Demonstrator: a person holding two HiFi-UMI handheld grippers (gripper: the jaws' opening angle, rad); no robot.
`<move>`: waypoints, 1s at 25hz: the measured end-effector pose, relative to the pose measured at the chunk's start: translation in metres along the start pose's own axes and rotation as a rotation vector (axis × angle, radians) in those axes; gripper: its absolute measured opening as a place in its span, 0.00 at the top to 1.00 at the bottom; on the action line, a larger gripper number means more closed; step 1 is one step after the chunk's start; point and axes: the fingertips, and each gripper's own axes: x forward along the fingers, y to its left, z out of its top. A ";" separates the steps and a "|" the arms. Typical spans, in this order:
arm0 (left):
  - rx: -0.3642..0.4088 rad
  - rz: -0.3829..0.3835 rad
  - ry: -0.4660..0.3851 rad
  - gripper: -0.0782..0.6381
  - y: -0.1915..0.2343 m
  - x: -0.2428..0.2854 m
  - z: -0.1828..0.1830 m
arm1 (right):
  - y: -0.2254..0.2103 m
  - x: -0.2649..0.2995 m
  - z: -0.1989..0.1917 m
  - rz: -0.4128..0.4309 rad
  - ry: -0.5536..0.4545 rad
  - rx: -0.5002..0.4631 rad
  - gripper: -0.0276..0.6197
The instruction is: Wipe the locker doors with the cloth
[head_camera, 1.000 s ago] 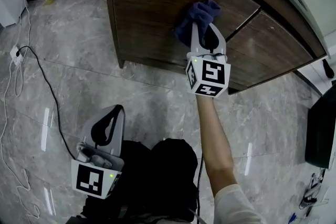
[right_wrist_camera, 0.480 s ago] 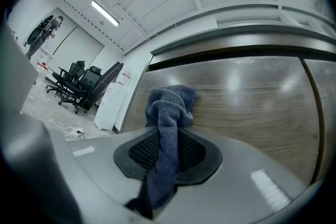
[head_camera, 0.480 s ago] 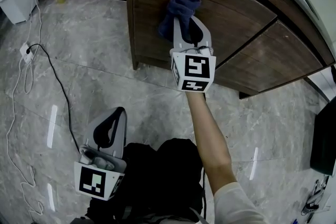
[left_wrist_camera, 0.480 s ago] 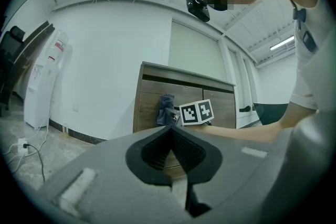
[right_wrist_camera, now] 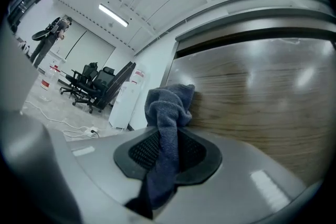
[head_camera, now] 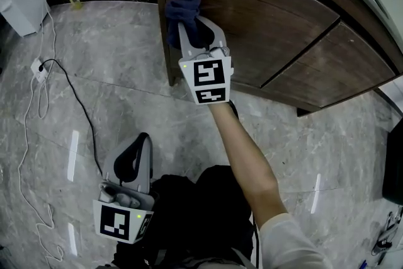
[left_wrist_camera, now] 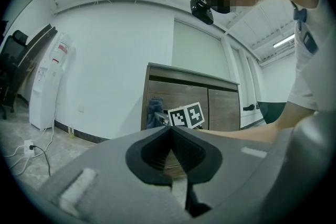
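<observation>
Marble floor (head_camera: pixel 119 66), white power strip (head_camera: pixel 38 68), wooden locker (head_camera: pixel 264 28)

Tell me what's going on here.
A person is wiping a wooden locker door with a blue cloth. The right tongs are shut on the cloth and press its bunched end against the door, close to the door's left edge. The left tongs are shut and empty, held low above the grey tiled floor, away from the locker.
</observation>
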 end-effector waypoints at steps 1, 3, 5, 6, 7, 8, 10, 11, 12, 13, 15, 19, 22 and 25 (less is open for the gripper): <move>0.001 0.000 0.002 0.89 0.001 0.000 0.000 | 0.003 0.002 -0.003 0.009 0.007 -0.002 0.84; 0.002 0.000 0.006 0.89 0.001 0.000 0.000 | 0.009 0.004 -0.010 0.030 0.023 -0.014 0.84; 0.001 0.000 0.007 0.89 0.001 0.000 0.000 | 0.013 0.004 -0.018 0.055 0.039 -0.027 0.84; 0.001 0.001 0.004 0.89 0.001 0.000 0.001 | 0.014 0.003 -0.021 0.066 0.046 -0.032 0.84; 0.001 0.001 0.002 0.89 0.001 0.000 0.001 | 0.013 0.002 -0.024 0.074 0.052 -0.036 0.84; 0.001 0.000 0.003 0.89 0.000 0.001 0.001 | 0.013 0.000 -0.027 0.078 0.057 -0.040 0.84; 0.000 -0.004 0.009 0.89 -0.002 0.002 0.000 | 0.009 -0.004 -0.034 0.078 0.068 -0.045 0.84; 0.000 -0.006 0.012 0.89 -0.003 0.003 -0.001 | 0.006 -0.006 -0.037 0.076 0.073 -0.047 0.84; 0.000 -0.008 0.014 0.89 -0.004 0.004 -0.001 | 0.004 -0.009 -0.040 0.074 0.077 -0.049 0.84; 0.001 -0.011 0.015 0.89 -0.006 0.005 -0.001 | 0.001 -0.012 -0.043 0.071 0.081 -0.051 0.84; 0.003 -0.018 0.015 0.89 -0.010 0.008 -0.001 | -0.006 -0.018 -0.048 0.065 0.088 -0.052 0.83; 0.007 -0.033 0.017 0.89 -0.020 0.014 -0.001 | -0.023 -0.033 -0.057 0.043 0.100 -0.047 0.83; 0.008 -0.042 0.020 0.89 -0.027 0.017 -0.001 | -0.037 -0.045 -0.060 0.019 0.105 -0.046 0.84; 0.014 -0.052 0.022 0.89 -0.035 0.021 -0.001 | -0.051 -0.056 -0.064 -0.015 0.115 -0.052 0.84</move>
